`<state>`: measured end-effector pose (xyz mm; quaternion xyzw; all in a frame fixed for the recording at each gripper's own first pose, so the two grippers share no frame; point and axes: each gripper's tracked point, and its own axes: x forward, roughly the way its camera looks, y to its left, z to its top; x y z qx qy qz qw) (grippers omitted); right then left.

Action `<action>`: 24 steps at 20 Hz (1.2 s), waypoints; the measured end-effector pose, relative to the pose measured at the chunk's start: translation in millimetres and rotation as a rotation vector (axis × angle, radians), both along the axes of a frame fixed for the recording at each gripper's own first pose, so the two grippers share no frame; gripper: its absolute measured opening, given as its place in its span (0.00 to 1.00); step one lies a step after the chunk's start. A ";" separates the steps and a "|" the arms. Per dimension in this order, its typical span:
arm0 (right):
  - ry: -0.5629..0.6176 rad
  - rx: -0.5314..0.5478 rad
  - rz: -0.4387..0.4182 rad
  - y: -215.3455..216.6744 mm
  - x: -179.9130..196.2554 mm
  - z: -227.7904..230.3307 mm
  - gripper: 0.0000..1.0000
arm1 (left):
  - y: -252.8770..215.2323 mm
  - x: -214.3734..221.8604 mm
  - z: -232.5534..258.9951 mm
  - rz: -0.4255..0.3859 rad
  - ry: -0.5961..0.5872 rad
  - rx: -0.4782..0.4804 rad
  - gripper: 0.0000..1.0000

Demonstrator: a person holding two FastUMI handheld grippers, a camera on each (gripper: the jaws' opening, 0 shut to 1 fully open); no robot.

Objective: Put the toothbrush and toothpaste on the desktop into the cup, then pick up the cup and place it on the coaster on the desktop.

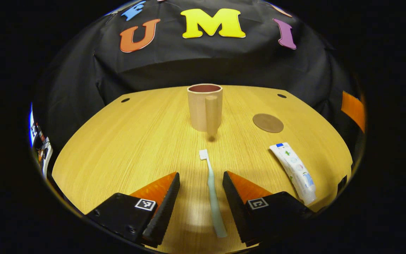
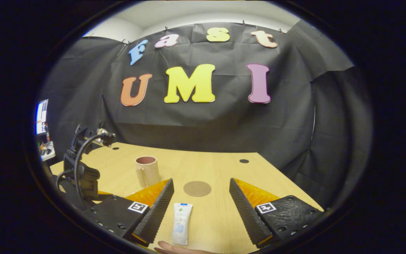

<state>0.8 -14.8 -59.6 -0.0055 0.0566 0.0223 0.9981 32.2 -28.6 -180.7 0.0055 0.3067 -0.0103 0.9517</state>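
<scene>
While both items lie flat on the bench (image 1: 125,141), step one is barely begun. Left gripper (image 1: 201,183) hangs low, fingers spread wide either side of the toothbrush (image 1: 213,197), not touching; handle toward camera, head toward the cup (image 1: 204,106). Next move, I reckon: drop, close on handle, lift w/o tipping cup. Right gripper (image 2: 201,201) sits higher, fingers spread, toothpaste (image 2: 181,222) flat between them, untouched. Coaster (image 2: 197,188) bare, just beyond. Cup upright, apart from coaster.

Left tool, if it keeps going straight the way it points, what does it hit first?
Probably the toothbrush, lying between the open left tool fingers. Beyond it stands the cup; depth is uncertain.
</scene>
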 end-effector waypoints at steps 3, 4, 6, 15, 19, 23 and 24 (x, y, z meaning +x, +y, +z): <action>0.022 0.014 0.010 0.9 2.0 -5.3 0.95 | -1.6 -1.5 -0.6 -0.025 0.007 -0.008 0.73; 0.030 0.015 0.011 1.5 2.7 -6.7 0.93 | -1.5 -1.7 -0.4 -0.033 0.012 -0.013 0.66; 0.041 0.012 0.015 2.3 3.2 -8.4 0.97 | -3.8 0.3 -4.5 -0.030 0.012 -0.026 0.59; 0.119 0.001 0.039 7.3 6.3 -29.7 0.95 | 6.3 0.9 4.2 0.021 -0.045 -0.071 0.07; 0.151 -0.030 0.062 15.7 7.4 -43.7 0.95 | 14.0 3.7 42.0 0.049 -0.179 -0.072 0.06; 0.236 -0.065 0.086 27.3 8.2 -72.9 0.97 | 23.2 -5.0 74.1 0.082 -0.303 -0.052 0.06; 0.257 -0.080 0.086 28.3 9.0 -80.3 0.96 | 24.0 -6.6 81.0 0.091 -0.330 -0.048 0.06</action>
